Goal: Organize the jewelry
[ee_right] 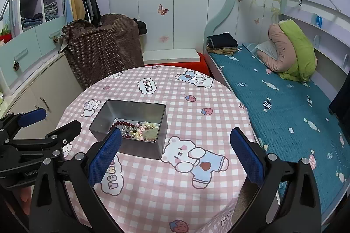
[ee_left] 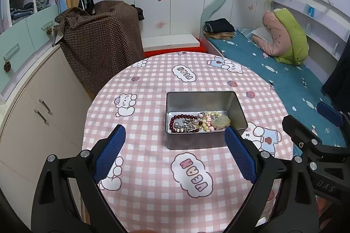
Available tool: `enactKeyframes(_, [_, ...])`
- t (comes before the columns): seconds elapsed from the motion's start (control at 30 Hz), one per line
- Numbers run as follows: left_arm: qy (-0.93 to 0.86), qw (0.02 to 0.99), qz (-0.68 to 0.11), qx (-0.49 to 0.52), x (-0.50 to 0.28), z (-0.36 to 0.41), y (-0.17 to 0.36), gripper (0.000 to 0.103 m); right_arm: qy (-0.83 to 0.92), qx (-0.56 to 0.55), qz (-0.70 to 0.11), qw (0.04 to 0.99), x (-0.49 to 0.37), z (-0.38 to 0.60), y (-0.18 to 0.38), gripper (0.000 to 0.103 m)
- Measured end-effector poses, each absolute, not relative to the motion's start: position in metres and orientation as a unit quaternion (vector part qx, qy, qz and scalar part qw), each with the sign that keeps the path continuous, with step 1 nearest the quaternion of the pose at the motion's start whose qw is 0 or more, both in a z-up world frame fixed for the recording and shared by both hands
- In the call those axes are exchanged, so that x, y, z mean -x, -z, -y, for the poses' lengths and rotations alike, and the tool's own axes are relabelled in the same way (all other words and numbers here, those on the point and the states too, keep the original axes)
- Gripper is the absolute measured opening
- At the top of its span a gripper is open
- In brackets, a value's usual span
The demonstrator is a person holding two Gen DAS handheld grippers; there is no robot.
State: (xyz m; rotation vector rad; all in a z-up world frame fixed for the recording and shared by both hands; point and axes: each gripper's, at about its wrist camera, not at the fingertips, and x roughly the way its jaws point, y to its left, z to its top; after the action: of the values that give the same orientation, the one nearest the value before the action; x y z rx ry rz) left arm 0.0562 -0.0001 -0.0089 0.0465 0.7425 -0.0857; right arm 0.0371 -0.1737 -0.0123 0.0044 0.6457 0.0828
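Note:
An open grey metal tin (ee_left: 236, 111) (ee_right: 102, 117) stands near the middle of the round table with the pink checked cloth (ee_left: 153, 84) (ee_right: 196, 106). Inside lie a dark red bead bracelet (ee_left: 181, 117) (ee_right: 122, 123), pale bead strands (ee_left: 207, 121) (ee_right: 148, 124), small silver pieces (ee_left: 188, 125) and a pale green stone piece (ee_left: 221, 121) (ee_right: 151, 134). My left gripper (ee_left: 176, 134) is open and empty, held just in front of the tin. My right gripper (ee_right: 177, 138) is open and empty, to the right of the tin. Each gripper also shows at the edge of the other's view.
A bed with a teal cover (ee_right: 284, 106) runs along the right, with folded clothes (ee_right: 223, 42) and rolled bedding (ee_right: 291, 51). A brown dotted cloth covers something (ee_left: 102, 40) behind the table. Cabinets (ee_left: 32, 112) stand on the left.

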Motion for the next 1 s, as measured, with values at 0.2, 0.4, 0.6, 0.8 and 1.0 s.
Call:
enactKeyframes(0.2, [0.042, 0.931, -0.363, -0.023, -0.0564, 0.0008, 0.0087, 0.092, -0.038, -0.002, -0.318, 0.947, -0.0384, 0.1759, 0.0113, 0.096])
enactKeyframes(0.4, [0.040, 0.930, -0.365, -0.025, -0.0562, 0.0009, 0.0089, 0.092, -0.037, -0.001, -0.319, 0.947, -0.0394, 0.1761, 0.0107, 0.096])
enactKeyframes(0.6, [0.040, 0.929, -0.366, -0.025, -0.0566, 0.0012, 0.0087, 0.092, -0.037, -0.001, -0.319, 0.947, -0.0397, 0.1762, 0.0100, 0.096])
enactKeyframes(0.8, [0.039, 0.929, -0.367, -0.025, -0.0560, -0.0003, 0.0088, 0.092, -0.037, -0.001, -0.319, 0.947, -0.0404, 0.1766, 0.0095, 0.096])
enactKeyframes(1.0, [0.042, 0.928, -0.369, -0.024, -0.0568, -0.0029, 0.0092, 0.092, -0.035, -0.002, -0.322, 0.946, -0.0415, 0.1775, 0.0088, 0.096])
